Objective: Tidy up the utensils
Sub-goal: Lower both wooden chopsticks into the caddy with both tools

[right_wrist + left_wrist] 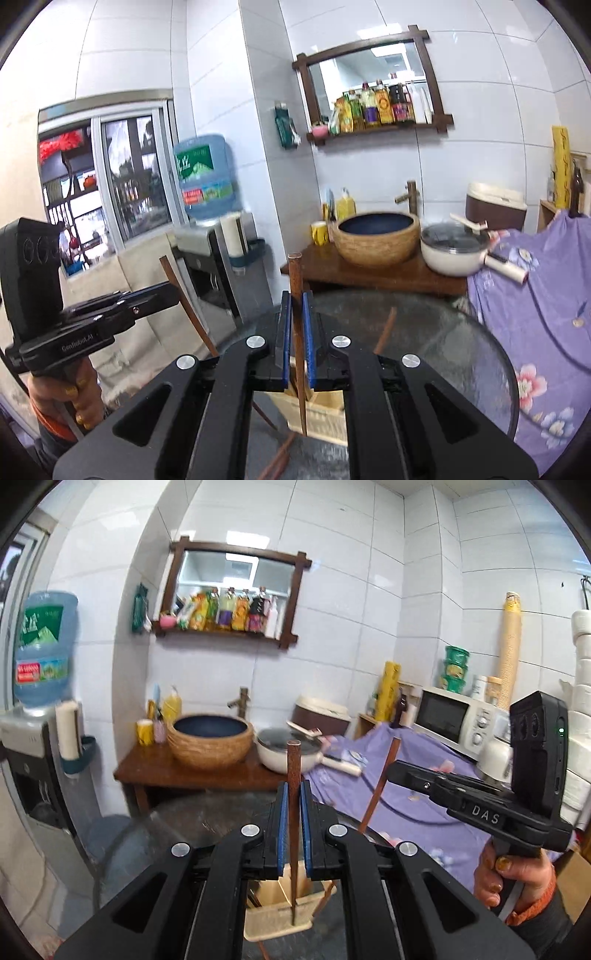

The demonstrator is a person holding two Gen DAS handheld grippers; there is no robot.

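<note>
Two dark brown wooden chopsticks stand nearly upright above the beige utensil holder [275, 919]: the left chopstick [294, 812] and the right chopstick [297, 332]. Their thin tips hang over the holder's compartments. More brown chopsticks [277, 458] lie loose beside the holder.

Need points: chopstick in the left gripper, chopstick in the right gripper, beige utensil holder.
left gripper's chopstick [293, 764], left wrist view, upper shaft above the pads.
right gripper's chopstick [295, 273], right wrist view, upper shaft above the pads.
utensil holder [271, 919], left wrist view, front wall.
</note>
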